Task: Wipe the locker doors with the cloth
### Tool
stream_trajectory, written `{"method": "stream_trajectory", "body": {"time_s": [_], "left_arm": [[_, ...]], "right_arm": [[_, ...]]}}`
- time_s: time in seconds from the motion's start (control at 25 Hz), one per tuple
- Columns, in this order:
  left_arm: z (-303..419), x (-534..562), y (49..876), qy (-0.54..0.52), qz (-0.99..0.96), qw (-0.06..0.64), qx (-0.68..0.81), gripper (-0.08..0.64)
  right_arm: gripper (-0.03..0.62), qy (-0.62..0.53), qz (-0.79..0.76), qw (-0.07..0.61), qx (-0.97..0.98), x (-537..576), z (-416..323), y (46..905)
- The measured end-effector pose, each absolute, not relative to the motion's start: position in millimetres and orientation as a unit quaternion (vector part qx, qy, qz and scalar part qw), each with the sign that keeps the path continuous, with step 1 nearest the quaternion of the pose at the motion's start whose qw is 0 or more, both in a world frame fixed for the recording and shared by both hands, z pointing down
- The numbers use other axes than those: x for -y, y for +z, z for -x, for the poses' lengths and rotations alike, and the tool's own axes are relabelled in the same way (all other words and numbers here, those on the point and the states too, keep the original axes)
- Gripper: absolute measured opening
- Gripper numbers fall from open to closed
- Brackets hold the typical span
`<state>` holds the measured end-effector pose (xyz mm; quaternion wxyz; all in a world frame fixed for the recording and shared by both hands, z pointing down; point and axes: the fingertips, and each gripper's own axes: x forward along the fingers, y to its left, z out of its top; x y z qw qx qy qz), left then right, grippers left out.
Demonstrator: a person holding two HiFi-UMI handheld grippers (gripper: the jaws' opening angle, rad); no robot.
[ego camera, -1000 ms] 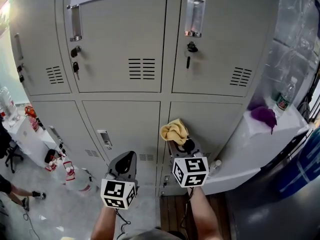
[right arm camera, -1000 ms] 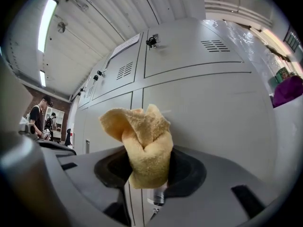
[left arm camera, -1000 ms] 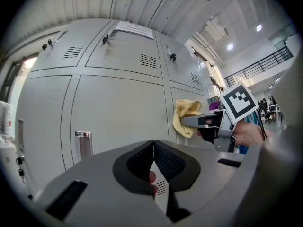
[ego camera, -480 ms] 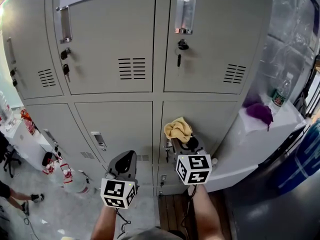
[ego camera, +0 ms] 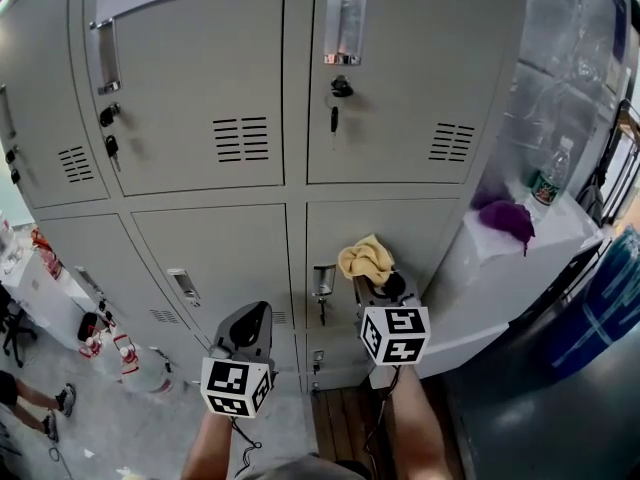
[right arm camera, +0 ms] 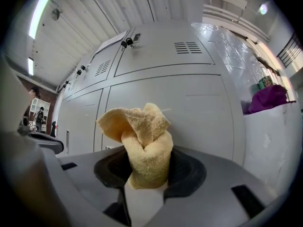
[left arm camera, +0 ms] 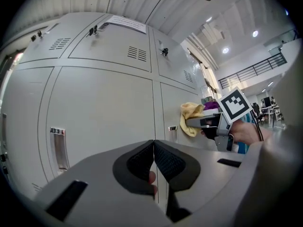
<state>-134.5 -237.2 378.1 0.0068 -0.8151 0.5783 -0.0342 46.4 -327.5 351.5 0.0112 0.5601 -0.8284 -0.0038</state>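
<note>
Grey metal lockers (ego camera: 230,118) fill the head view, upper doors with vents and keys, lower doors below. My right gripper (ego camera: 372,280) is shut on a bunched yellow cloth (ego camera: 366,258), which it holds up in front of the lower right locker door (ego camera: 410,230); whether cloth and door touch I cannot tell. The right gripper view shows the cloth (right arm camera: 140,143) pinched between the pads. My left gripper (ego camera: 252,320) hangs lower left, shut with nothing between its pads (left arm camera: 154,162), before the lower middle door (left arm camera: 104,103).
A white shelf (ego camera: 500,268) juts out right of the lockers, carrying a purple cloth (ego camera: 508,218) and a plastic bottle (ego camera: 545,176). Door handles (ego camera: 322,280) and hanging keys (ego camera: 334,118) stick out from the doors. Bottles (ego camera: 125,358) stand on the floor lower left.
The view has shifted right along the lockers. My right gripper with the yellow cloth has moved slightly right and down; the left gripper holds its place.
</note>
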Motion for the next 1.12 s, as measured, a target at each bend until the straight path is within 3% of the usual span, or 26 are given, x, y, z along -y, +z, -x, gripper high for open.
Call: {"method": "stream_trajectory", "body": {"time_s": [1.12], "left_arm": [[107, 247, 387, -0.042, 0.836, 0.002, -0.547, 0.023]], "right_arm": [[0.189, 0.020, -0.651, 0.032, 0.758, 347, -172, 368]]}}
